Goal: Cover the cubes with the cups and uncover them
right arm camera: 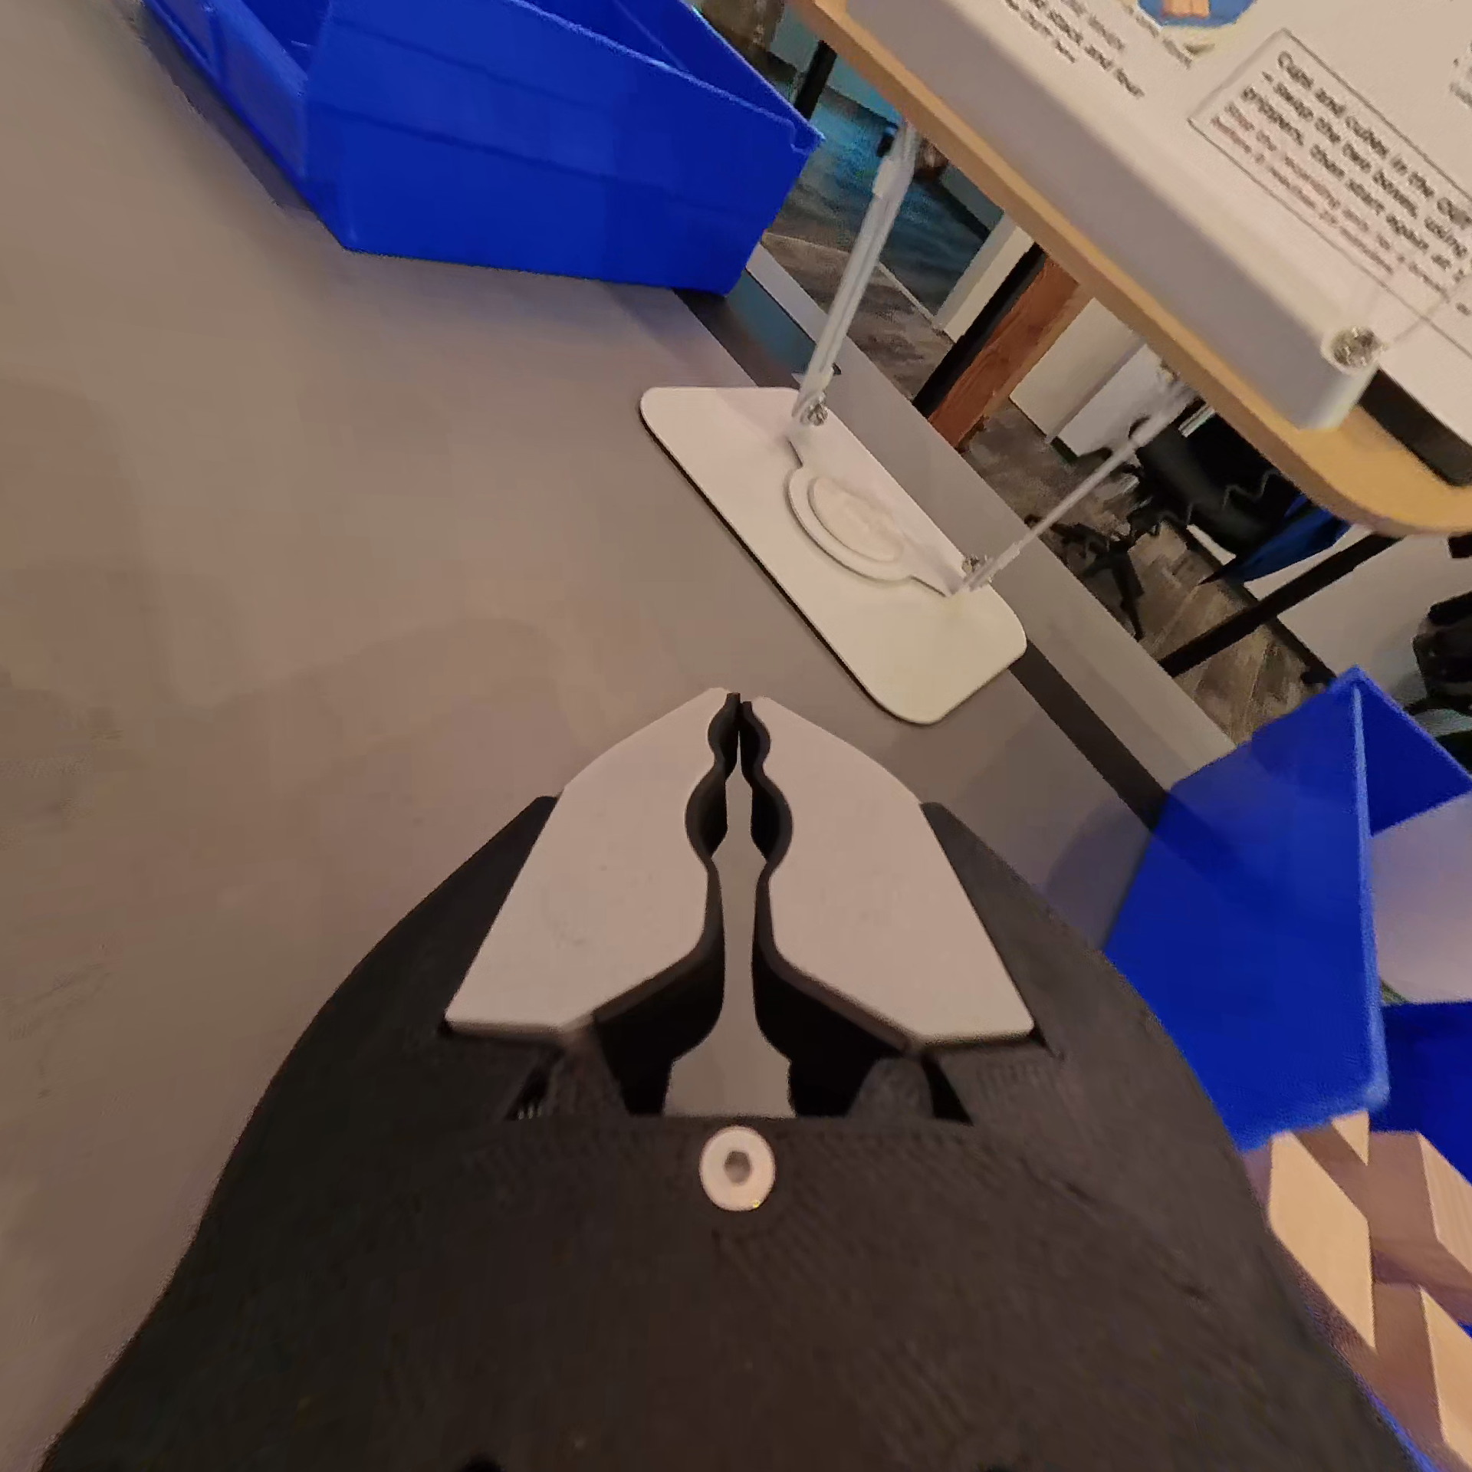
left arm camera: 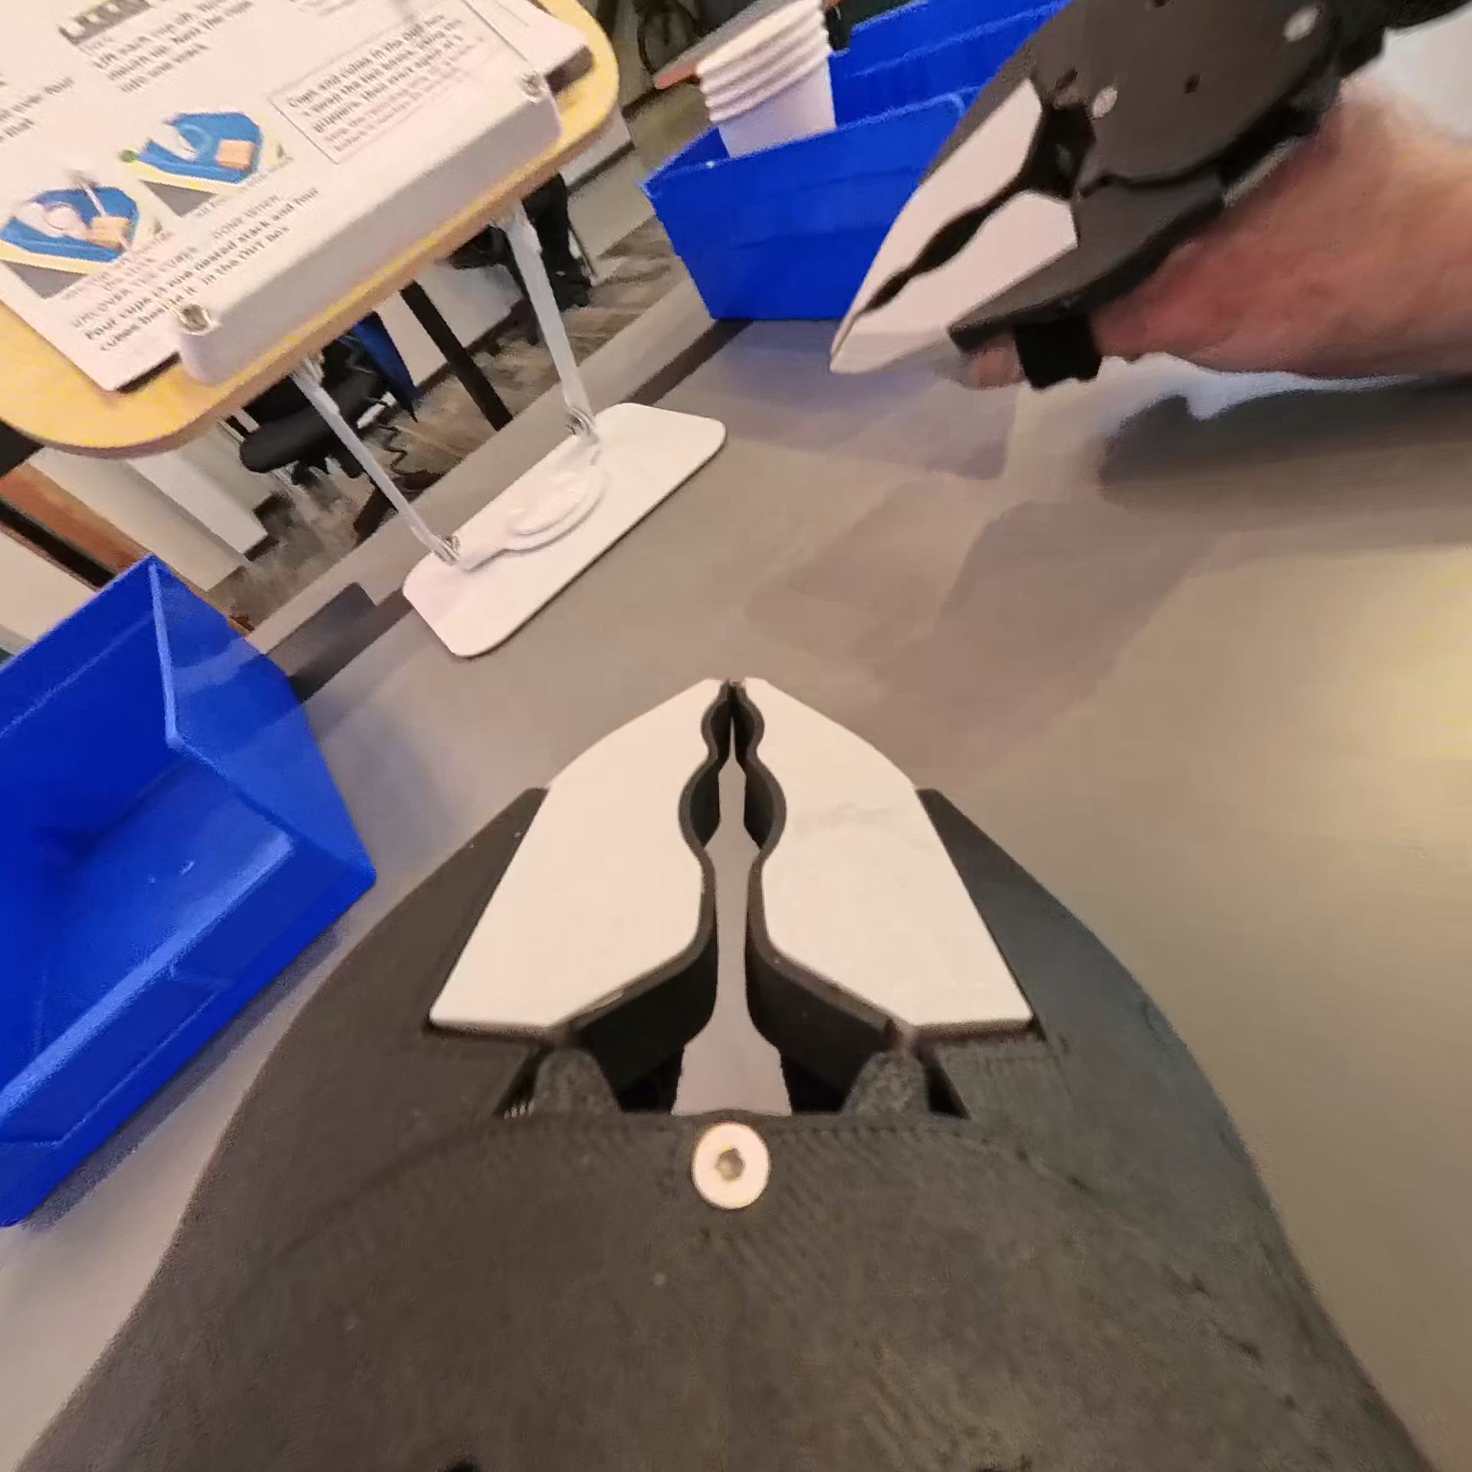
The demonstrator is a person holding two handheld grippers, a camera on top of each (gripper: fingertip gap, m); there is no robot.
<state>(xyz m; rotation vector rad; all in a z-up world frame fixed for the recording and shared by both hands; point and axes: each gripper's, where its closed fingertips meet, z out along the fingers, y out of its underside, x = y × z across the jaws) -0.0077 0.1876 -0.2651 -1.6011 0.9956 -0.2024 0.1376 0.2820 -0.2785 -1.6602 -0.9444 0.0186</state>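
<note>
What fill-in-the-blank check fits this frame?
1. The cups stand nested in a ____ bin.
2. The left claw is ____.
3. The right claw holds ____.
4. The cubes are made of ____.

Answers: blue; shut; nothing; wood

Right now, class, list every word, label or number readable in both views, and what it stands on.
Instruction sheet on the white stand: printed lines beside small pictures, partly blurred; wording not copied here.
Blue bins, cup stack, left gripper, right gripper: no writing visible.
</note>
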